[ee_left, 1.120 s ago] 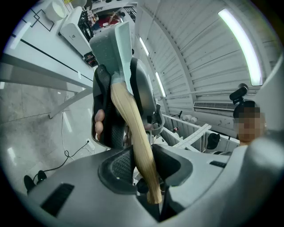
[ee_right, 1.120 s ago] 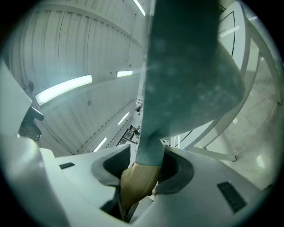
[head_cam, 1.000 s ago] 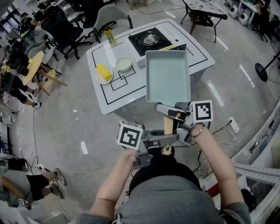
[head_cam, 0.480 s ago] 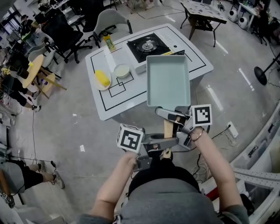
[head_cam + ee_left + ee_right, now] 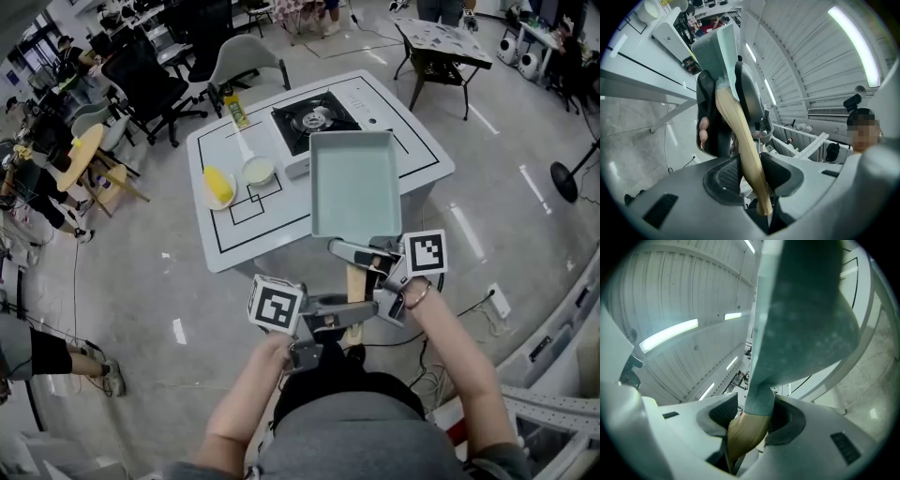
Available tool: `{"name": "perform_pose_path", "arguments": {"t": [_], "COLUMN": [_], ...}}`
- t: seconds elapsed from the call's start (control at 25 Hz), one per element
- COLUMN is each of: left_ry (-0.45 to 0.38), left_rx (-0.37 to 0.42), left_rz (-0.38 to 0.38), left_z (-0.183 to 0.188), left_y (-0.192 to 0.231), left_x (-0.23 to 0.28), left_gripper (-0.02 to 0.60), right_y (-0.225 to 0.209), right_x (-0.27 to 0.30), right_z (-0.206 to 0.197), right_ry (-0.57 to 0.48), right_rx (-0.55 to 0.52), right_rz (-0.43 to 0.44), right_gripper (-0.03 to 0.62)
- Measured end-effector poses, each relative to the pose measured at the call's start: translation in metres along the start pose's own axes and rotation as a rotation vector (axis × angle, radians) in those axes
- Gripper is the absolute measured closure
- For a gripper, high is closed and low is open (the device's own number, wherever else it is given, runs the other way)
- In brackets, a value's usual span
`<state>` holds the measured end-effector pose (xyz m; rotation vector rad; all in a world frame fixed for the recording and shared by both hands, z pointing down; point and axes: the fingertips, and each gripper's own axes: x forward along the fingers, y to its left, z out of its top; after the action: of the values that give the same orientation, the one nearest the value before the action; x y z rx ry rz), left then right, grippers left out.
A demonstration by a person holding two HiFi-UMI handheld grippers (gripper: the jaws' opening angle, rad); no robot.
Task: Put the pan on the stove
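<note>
In the head view the left gripper [image 5: 349, 315] and right gripper [image 5: 359, 258] hold the handle [image 5: 355, 281]. The pan [image 5: 354, 183] hangs beyond the fingers [image 5: 345, 249], with the stove [image 5: 314, 115] farther off on the desk [image 5: 234, 234]. In the left gripper view the fingers clamp the handle's wood. In the right gripper view they pinch it where wood meets pan.

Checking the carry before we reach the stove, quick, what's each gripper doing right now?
Left gripper: closed on the wooden handle, near its end.
Right gripper: closed on the same handle, where it joins the pan.
</note>
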<state>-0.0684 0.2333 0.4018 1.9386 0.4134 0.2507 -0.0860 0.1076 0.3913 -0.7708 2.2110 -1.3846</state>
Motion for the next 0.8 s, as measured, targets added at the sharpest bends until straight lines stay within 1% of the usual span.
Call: {"name": "perform_pose_path", "arguments": {"t": [0.12,0.24,0.4,0.56,0.8], "left_ry": [-0.01,-0.026,-0.032,-0.039,-0.046], "left_rx": [0.015,0.006,0.004,-0.003,0.005], "left_rz": [0.011,0.024,0.026,0.035,-0.004], "left_z": [0.006,0.016,0.037,0.069,0.138], "left_y": [0.007,0.015,0.025,0.045,0.067], "left_x": [0.003,0.002,-0.001,-0.001,-0.004], "left_gripper": [0.466,0.466,0.466,0.466,0.466], "right_y": [-0.006,-0.011,-0.025,-0.047,-0.073], "right_x": [0.001,0.007,0.016,0.027,0.053], "right_z": [0.005,0.012,0.03,0.06,0.121], "right_ry": [0.018,0.028,0.031,0.037,0.05], "right_rx": [-0.003,0.007,0.023,0.018,0.02], "right_rz": [0.01,0.031,0.026,0.019,0.009], "right_gripper": [0.428,0.428,0.428,0.428,0.428]}}
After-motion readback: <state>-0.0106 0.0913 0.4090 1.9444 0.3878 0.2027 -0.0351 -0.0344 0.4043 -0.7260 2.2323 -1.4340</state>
